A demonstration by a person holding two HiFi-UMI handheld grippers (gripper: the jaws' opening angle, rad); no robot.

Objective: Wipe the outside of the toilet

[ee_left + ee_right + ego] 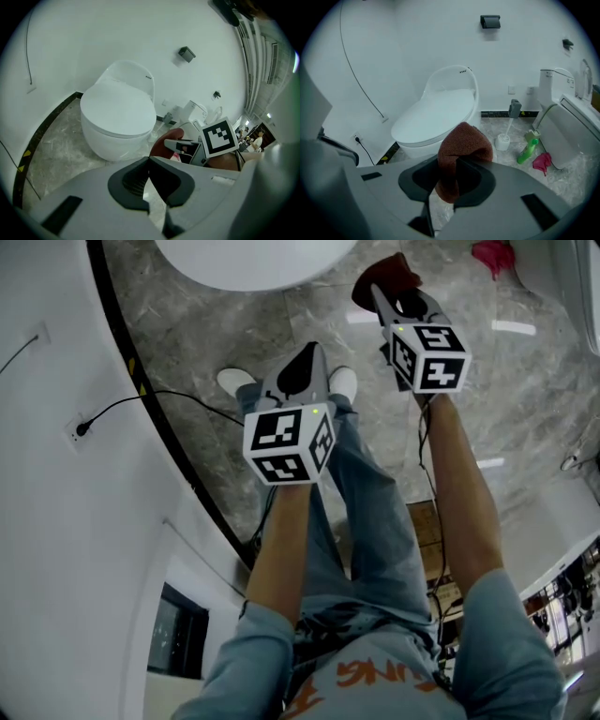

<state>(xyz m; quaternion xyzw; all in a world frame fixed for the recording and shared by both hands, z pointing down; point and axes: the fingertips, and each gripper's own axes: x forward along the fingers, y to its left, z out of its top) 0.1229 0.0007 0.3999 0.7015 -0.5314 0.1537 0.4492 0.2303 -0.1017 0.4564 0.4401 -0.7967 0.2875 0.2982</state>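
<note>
A white toilet (440, 110) with its lid down stands against the white wall; it also shows in the left gripper view (117, 117) and at the top of the head view (253, 259). My right gripper (455, 161) is shut on a brown cloth (461, 145), which bulges over the jaws. It hangs in the air short of the toilet's front. In the head view the cloth (386, 276) sticks out ahead of the right gripper (380, 294). My left gripper (149, 161) is shut with nothing in it, held lower and to the left (305, 357).
Right of the toilet stand a toilet brush (505, 136), a green bottle (528, 149), a pink rag (542, 161) and a second toilet (565, 126). A wall socket with a black cable (82, 427) sits on the curved left wall. The person's white shoes (234, 381) stand on grey marble floor.
</note>
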